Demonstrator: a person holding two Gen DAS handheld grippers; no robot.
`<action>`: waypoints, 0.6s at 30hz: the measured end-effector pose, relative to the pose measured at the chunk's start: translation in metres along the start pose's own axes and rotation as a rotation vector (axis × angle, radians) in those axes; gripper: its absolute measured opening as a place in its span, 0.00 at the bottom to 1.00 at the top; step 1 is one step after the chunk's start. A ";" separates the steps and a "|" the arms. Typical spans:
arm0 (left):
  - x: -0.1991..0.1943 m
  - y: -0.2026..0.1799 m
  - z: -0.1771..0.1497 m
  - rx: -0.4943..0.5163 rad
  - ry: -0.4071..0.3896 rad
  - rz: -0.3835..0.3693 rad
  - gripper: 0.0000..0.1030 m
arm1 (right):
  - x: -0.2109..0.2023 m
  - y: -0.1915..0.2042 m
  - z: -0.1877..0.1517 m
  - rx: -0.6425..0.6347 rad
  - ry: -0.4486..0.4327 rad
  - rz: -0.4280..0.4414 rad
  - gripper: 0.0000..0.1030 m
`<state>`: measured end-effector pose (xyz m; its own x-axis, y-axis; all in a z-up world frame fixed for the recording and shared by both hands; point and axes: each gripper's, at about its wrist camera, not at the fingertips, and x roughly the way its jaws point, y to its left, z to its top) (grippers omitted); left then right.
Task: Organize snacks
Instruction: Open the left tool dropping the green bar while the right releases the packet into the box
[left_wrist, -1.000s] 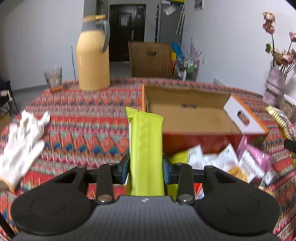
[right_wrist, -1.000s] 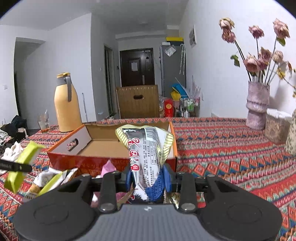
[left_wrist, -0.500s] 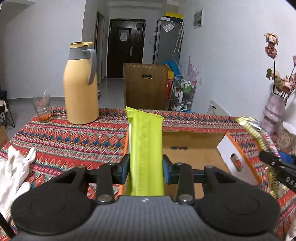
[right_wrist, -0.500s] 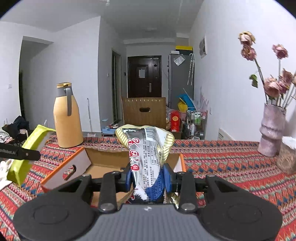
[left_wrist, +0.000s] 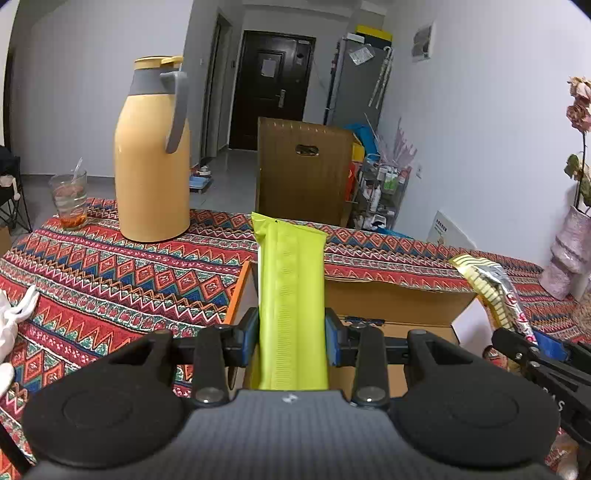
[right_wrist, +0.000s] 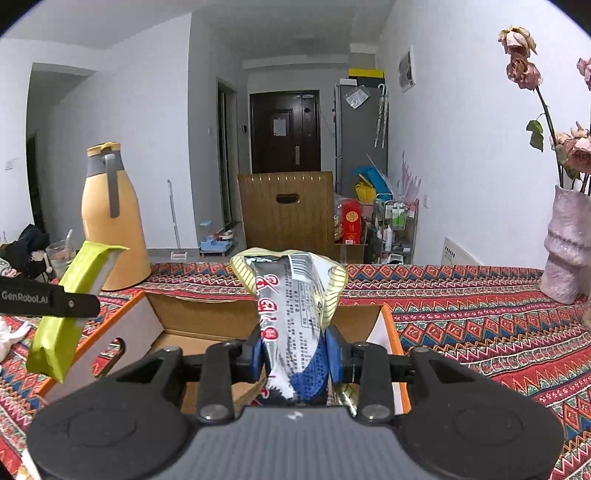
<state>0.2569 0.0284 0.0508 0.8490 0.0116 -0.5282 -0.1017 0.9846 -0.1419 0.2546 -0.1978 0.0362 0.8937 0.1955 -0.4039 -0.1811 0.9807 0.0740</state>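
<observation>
Both grippers grip snacks — green packet (left_wrist: 291, 306), grey packet (right_wrist: 291, 325) — above box (right_wrist: 207, 321).

Both wrist views close, facing door, sharing box (left_wrist: 399, 295)

A yellow thermos (left_wrist: 151, 155) and a drinking glass (left_wrist: 70, 199) stand on the patterned tabletop (left_wrist: 110, 273); dried roses (right_wrist: 524, 70) fill a vase (right_wrist: 567, 243).

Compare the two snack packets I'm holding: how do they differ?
The lime-green plain packet in the left gripper is flat and straight-edged; the silver printed packet with yellow striped edges in the right gripper is puffier and crumpled. Both stand upright, clamped, over the open cardboard box.
</observation>
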 end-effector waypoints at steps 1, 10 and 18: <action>0.001 0.002 -0.002 -0.003 -0.007 0.007 0.35 | 0.002 0.000 -0.002 -0.002 -0.004 0.001 0.32; 0.015 0.003 -0.009 0.004 0.007 0.014 0.36 | 0.020 -0.003 -0.009 0.004 0.047 0.006 0.32; 0.012 0.001 -0.015 0.012 -0.014 0.016 0.76 | 0.019 -0.008 -0.013 0.015 0.055 -0.017 0.59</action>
<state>0.2596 0.0272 0.0319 0.8544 0.0294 -0.5188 -0.1091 0.9863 -0.1238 0.2680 -0.2021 0.0160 0.8728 0.1781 -0.4545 -0.1590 0.9840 0.0802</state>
